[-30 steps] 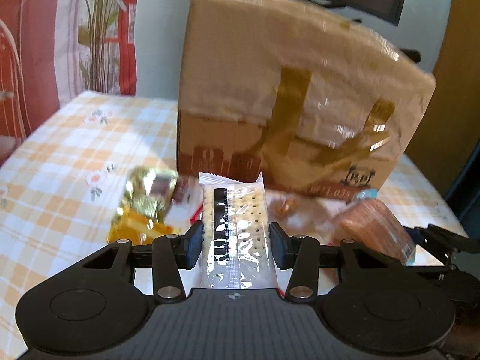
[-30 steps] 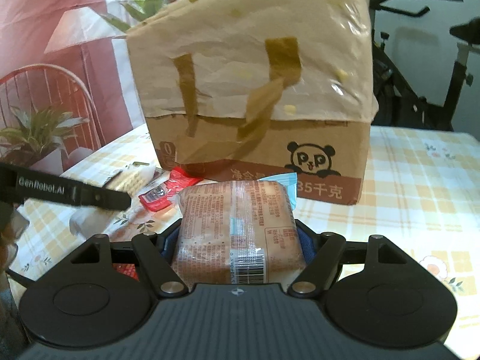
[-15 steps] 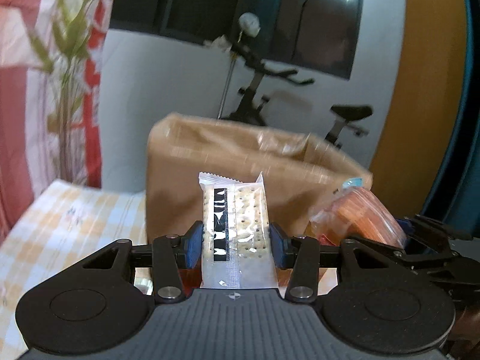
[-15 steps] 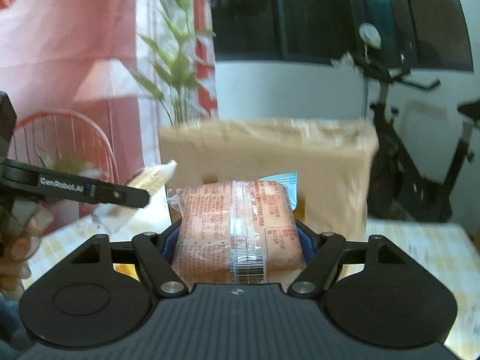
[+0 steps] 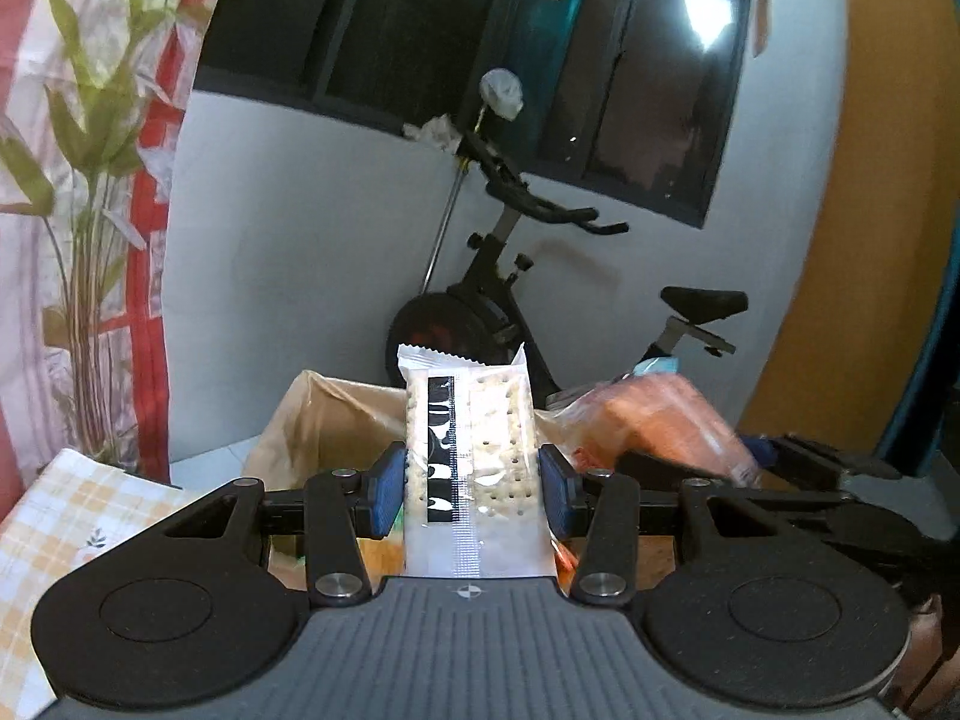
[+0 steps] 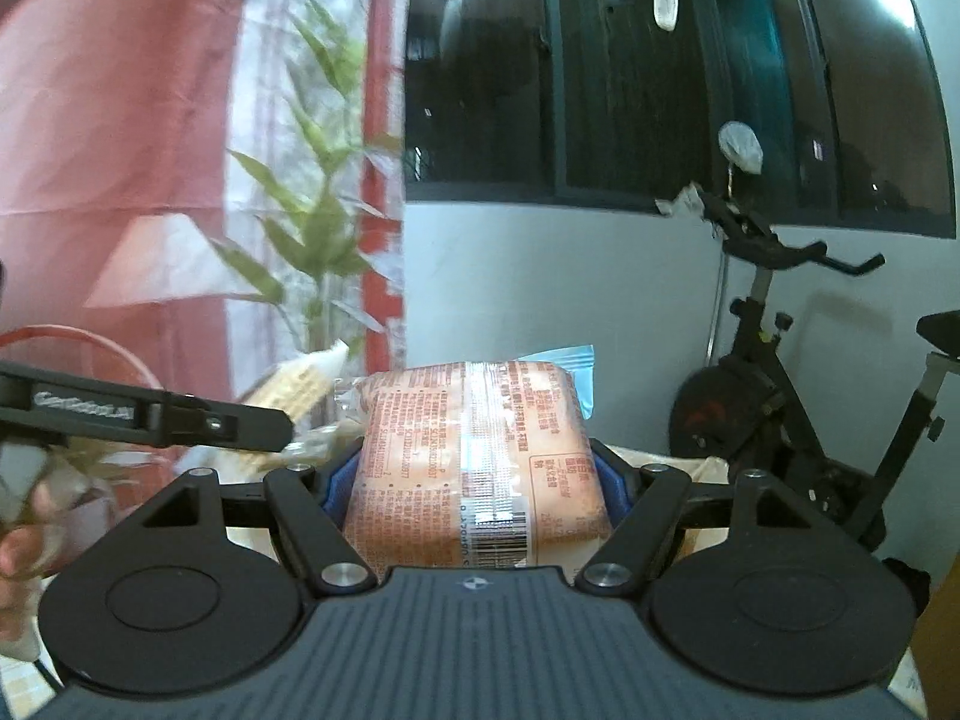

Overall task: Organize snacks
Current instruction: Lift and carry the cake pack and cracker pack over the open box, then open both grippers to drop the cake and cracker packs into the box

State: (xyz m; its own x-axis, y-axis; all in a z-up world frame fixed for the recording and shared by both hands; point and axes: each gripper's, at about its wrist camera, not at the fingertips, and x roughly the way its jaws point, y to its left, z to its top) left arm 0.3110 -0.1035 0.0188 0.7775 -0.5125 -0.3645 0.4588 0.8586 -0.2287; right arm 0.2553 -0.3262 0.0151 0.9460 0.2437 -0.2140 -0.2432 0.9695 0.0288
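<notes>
On the far left a strip of bench (image 5: pixel 66 516) with a yellow checked cloth shows, with a leafy plant (image 5: pixel 90 138) behind it by a red and white curtain (image 5: pixel 150 276). The left tool (image 5: pixel 468 477) is clamped on a cracker packet (image 5: pixel 474 468), which stands upright between the 2 blue pads (image 5: pixel 384 495), its sealed top edge pointing up. Just beyond and below the packet is the open top of a cardboard box (image 5: pixel 324 426) lined with plastic. To the right, the right tool (image 6: pixel 474 480) grips an orange snack pack (image 6: pixel 474 468) across its width, barcode toward the camera; in the left view the same pack (image 5: pixel 666 420) sits above the box's right side. A black exercise bike (image 5: pixel 510 276) stands against the grey wall further back, under a dark window (image 5: pixel 540 60).
</notes>
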